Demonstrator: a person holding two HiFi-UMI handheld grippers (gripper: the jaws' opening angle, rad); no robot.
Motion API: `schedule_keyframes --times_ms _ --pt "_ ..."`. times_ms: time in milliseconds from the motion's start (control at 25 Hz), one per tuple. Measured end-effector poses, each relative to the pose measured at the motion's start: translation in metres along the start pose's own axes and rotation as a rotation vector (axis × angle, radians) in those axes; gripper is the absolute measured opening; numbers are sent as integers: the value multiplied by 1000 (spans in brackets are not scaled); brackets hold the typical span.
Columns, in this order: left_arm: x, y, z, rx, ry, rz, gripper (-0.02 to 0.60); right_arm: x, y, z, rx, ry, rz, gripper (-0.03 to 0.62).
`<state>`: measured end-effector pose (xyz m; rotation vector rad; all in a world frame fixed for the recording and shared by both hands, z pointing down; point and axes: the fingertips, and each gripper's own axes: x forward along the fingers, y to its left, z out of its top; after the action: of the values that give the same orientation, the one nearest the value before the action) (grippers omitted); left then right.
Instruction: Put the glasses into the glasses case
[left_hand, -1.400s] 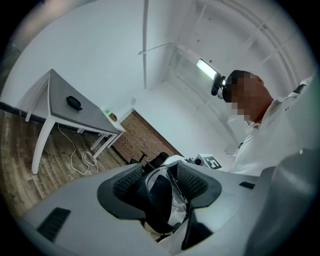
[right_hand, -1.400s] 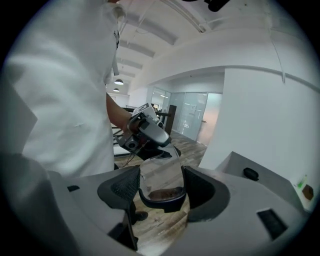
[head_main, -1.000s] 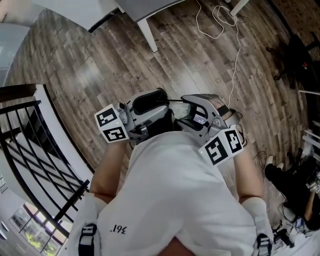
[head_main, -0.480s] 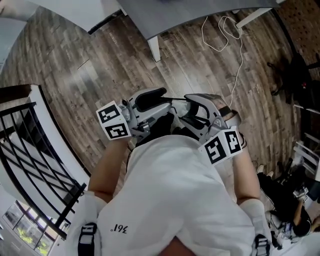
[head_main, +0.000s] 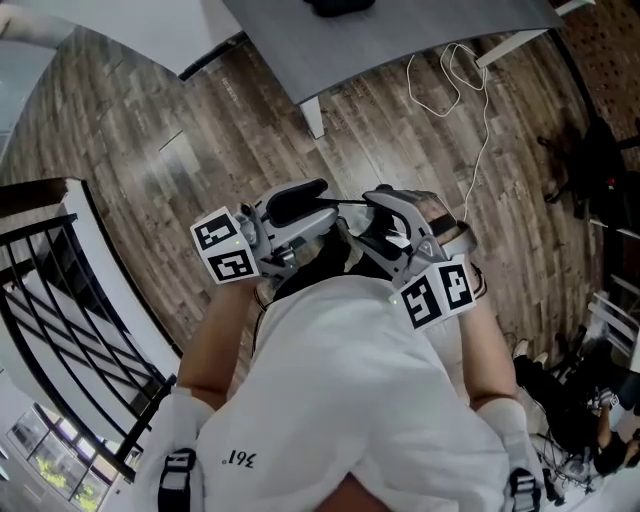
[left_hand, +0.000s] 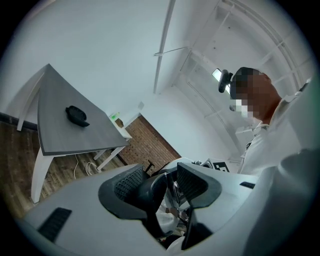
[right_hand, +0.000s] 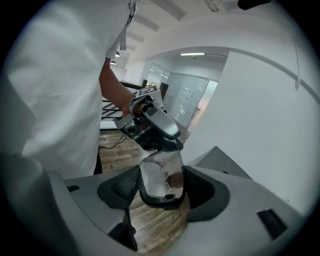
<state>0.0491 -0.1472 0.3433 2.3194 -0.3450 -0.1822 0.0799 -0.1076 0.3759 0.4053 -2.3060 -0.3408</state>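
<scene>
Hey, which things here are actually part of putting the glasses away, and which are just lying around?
Part of the job: glasses, gripped by left gripper and right gripper; dark case, likely the glasses case, on grey table.
Just lying about: white cable on the wooden floor; black railing.

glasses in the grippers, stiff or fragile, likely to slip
The glasses look light, with a thin dark rim, so probably fragile under a hard squeeze. The clear lens looks smooth, so it may slip between the pads of the right gripper.
</scene>
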Motion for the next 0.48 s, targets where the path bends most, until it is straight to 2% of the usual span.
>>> schedule_keyframes --times_ms 200,480 --pt "24 19 15 13 -14 60 225 2 -31 -17 -23 -46 32 287" --pt "58 48 39 3 -66 160 225 6 -81 -41 -107 -104 102 287"
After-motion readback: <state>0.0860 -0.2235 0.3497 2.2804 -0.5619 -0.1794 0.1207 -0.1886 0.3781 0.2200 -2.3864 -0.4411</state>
